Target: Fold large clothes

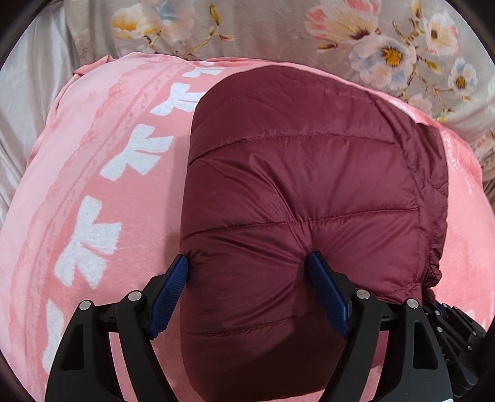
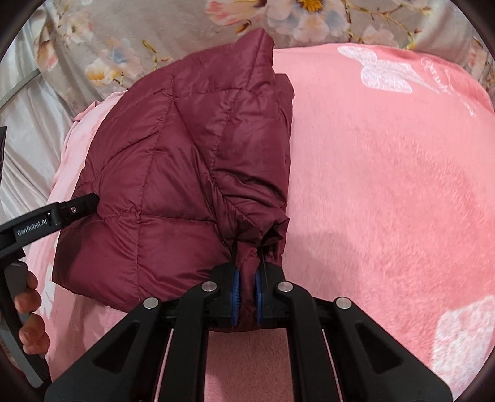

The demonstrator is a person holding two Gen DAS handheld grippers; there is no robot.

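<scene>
Folded dark red quilted down jacket (image 1: 297, 191) held at its near edge by both grippers, on a pink fleece blanket.

The jacket lies as a thick, compact packet on the pink fleece blanket with white bow prints (image 2: 386, 185), so the folding looks almost finished. The left gripper (image 1: 249, 266) has its blue fingers (image 1: 168, 297) wide, pressing into the puffy near edge from both sides. The right gripper (image 2: 246, 278) has its fingers narrow, pinching a gathered corner of the hem. I judge the next move is to set the packet down flat and let go, or to make one more fold; the slippery, springy filling may open again. The blanket covers a bed; behind it is a grey bedcover with printed flowers (image 1: 309, 27), and a person's hand (image 2: 31, 312) holds the left tool.
</scene>
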